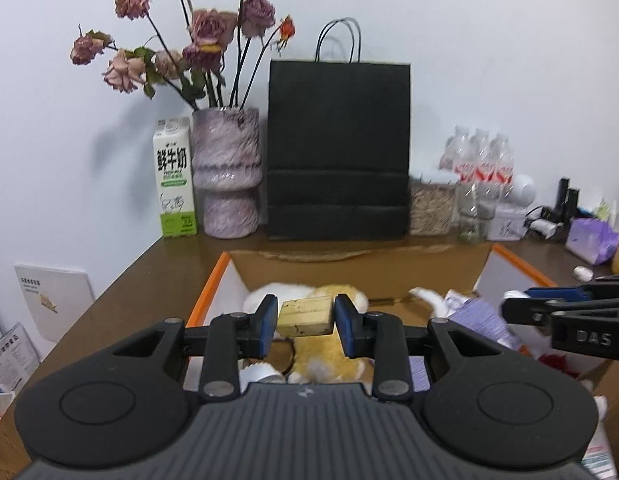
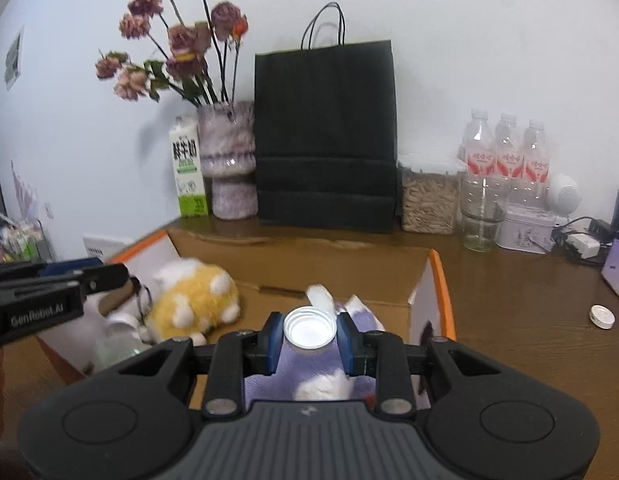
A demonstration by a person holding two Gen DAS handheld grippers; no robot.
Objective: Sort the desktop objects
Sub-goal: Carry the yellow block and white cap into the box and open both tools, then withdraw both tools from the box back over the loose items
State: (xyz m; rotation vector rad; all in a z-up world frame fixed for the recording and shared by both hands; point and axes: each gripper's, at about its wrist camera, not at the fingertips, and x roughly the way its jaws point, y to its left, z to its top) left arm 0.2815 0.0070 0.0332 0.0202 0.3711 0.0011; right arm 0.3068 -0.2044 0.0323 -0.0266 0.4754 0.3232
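My left gripper [image 1: 305, 319] clamps a pale, blocky wooden cork [image 1: 306, 316] at frame centre, above the fluffy yellow plush [image 1: 329, 350] in the cardboard box [image 1: 349, 268]. My right gripper [image 2: 309, 333] pinches a round, ridged white plastic cap [image 2: 309, 327] over soft lilac fabric [image 2: 277, 376].

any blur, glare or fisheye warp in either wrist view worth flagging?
Left wrist view: the right hand-held gripper at the frame edge looks smeared, dark vignette in the top-right corner, flowers cast a soft shadow on the wall. Right wrist view: desk edge bows from fisheye, white cap in the grip is slightly overexposed, water bottles stay fairly sharp.
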